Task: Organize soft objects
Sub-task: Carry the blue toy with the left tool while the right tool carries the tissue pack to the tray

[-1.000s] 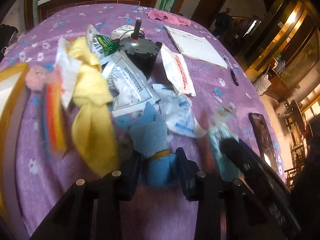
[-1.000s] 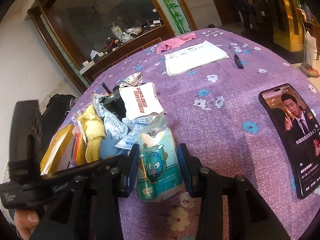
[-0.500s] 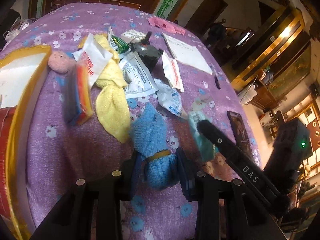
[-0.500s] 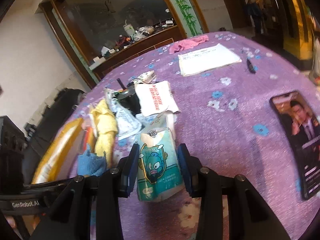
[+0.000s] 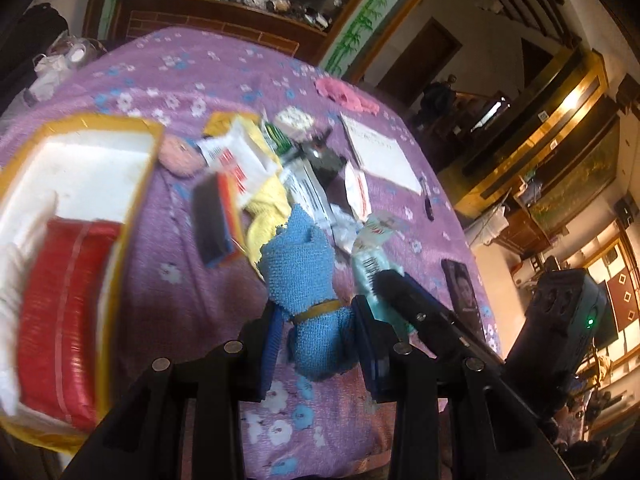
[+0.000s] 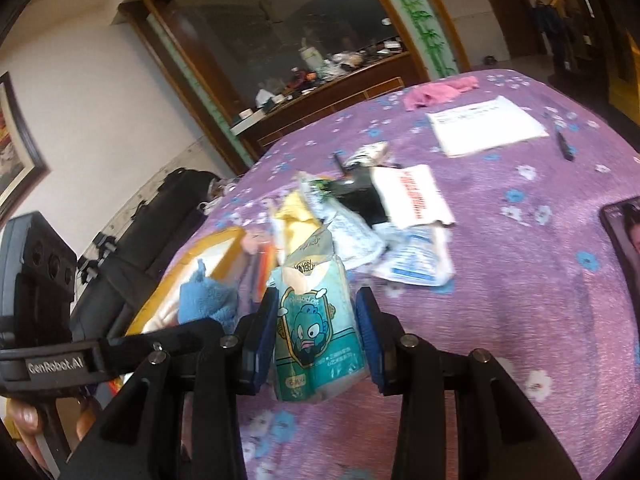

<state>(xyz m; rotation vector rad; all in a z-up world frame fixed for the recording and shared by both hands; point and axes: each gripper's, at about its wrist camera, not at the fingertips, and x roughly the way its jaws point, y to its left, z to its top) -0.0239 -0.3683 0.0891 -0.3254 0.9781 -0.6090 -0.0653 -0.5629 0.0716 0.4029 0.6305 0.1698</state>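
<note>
Box [image 5: 140, 184], yellow rim: red pack [image 5: 60, 312] + white liner inside.

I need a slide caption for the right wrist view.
Right gripper clamps a teal tissue pack above the purple floral tablecloth.

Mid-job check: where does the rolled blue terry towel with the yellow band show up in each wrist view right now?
Left wrist view: rolled blue terry towel sits low centre, clamped in the left gripper.
Right wrist view: same towel shows at lower left, above the other gripper's black arm, in front of the yellow-rimmed box.
Shared landmark: crumpled pink cloth at the table's far edge.
</note>
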